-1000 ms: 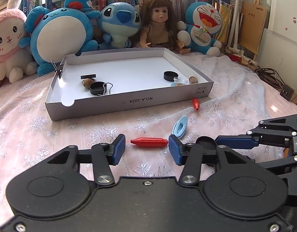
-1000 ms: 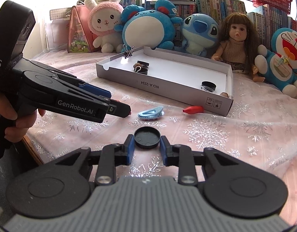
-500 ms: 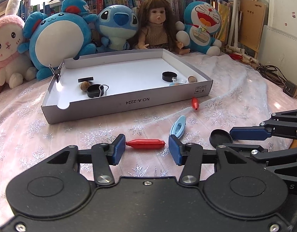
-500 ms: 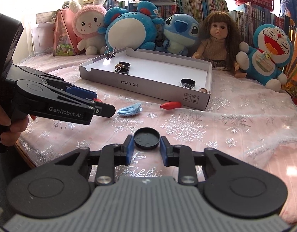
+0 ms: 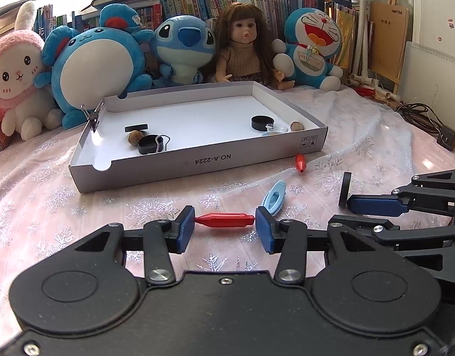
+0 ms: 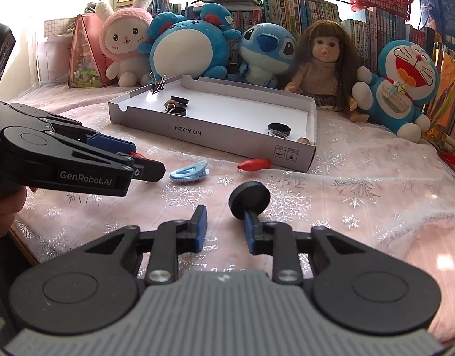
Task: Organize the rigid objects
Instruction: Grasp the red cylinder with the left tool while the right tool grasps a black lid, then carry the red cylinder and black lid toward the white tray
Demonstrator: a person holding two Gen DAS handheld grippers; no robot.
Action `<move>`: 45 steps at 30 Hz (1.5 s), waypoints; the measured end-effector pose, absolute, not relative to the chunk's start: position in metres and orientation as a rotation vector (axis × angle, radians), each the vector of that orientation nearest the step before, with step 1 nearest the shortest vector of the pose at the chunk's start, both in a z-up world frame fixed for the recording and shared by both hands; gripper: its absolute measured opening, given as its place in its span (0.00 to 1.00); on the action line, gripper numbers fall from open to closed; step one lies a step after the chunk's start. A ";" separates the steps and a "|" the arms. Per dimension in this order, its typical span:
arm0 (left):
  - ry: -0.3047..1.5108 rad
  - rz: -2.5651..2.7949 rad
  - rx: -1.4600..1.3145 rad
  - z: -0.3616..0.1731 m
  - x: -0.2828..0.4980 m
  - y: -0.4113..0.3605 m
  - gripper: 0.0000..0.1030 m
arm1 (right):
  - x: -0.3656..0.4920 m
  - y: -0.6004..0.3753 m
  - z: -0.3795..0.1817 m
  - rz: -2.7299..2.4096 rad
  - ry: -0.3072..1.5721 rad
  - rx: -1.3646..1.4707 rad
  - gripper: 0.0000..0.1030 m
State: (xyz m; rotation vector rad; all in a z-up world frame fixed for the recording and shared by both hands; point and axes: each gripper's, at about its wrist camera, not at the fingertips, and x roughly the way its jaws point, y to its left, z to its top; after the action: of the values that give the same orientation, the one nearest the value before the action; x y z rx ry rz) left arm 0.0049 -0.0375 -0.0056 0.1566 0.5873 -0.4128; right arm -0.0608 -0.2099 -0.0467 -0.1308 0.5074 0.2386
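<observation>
Closing on the long red piece (image 5: pixel 224 220): the left gripper (image 5: pixel 224 230) has it lying crosswise between its blue pads, both ends at or touching the pad faces, jaws narrowing; can't tell if it's off the cloth. Right gripper (image 6: pixel 224 227) jaws are also narrowing, but nothing is pinched: the black round cap (image 6: pixel 249 198) stands on edge, leaning against the tip of the right-hand finger, outside the gap. In the left wrist view that cap (image 5: pixel 345 189) shows edge-on at the blue pad tip. The left gripper's side housing reads "GenRobot.AI" in the right wrist view. Cardboard box lid (image 5: pixel 197 160) sits beyond on the snowflake cloth (image 5: pixel 49 195); its front wall is printed "NO.A-2224", upside down, with small handling icons at the right corner. Inside: two black caps, two nut-like balls, a clear piece, a flat black bar, and a binder clip on the left wall. Outside, near the front wall: short red piece (image 5: pixel 300 162) and light blue hair clip (image 5: pixel 275 197). Plush toys and a doll line the back before shelves of books; a brown notebook far right is too small to read reliably.
</observation>
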 end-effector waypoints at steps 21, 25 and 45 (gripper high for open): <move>0.583 -0.393 0.156 -0.009 0.009 -0.043 0.43 | -0.025 -0.214 -0.047 0.190 0.502 -0.088 0.59; 0.586 -0.394 0.163 -0.012 0.009 -0.043 0.43 | -0.028 -0.213 -0.048 0.172 0.501 -0.101 0.36; 0.539 -0.363 0.136 0.026 0.018 -0.029 0.41 | -0.028 -0.232 -0.024 0.109 0.489 -0.068 0.36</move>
State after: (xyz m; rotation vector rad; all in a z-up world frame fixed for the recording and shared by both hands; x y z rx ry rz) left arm 0.0182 -0.0294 0.0255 0.1364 0.5394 -0.3627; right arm -0.0279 -0.2319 -0.0240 -0.0683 0.4895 0.1093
